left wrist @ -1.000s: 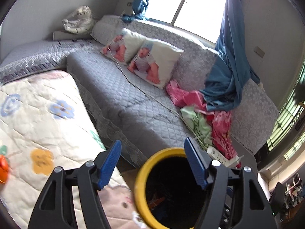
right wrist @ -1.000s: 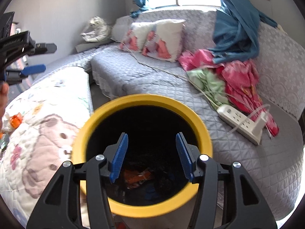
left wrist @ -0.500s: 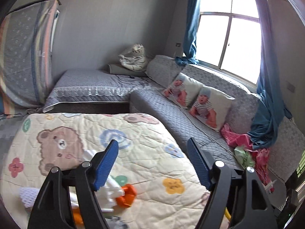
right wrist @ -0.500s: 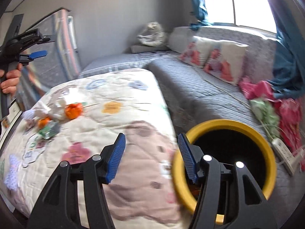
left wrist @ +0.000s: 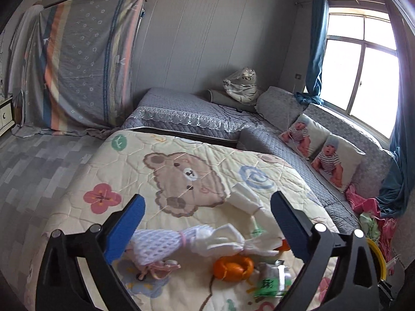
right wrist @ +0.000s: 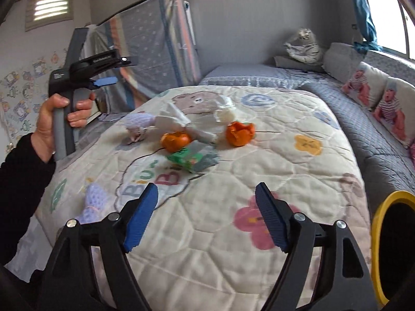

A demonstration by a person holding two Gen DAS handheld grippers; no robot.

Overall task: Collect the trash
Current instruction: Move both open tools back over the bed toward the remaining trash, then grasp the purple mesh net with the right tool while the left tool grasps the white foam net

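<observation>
My right gripper [right wrist: 206,215] hangs over the near end of the quilt [right wrist: 259,171] with fingers apart and nothing between them. Beside the quilt on my right stands the yellow-rimmed bin [right wrist: 389,246]. My left gripper [left wrist: 206,229] is likewise spread and empty above the litter. Further in, all uncollected as far as I can judge: a green wrapper [right wrist: 193,158], 2 orange peels [right wrist: 240,133], crumpled tissues [right wrist: 179,119] and white foam netting [left wrist: 155,243]. Most of the job remains.
</observation>
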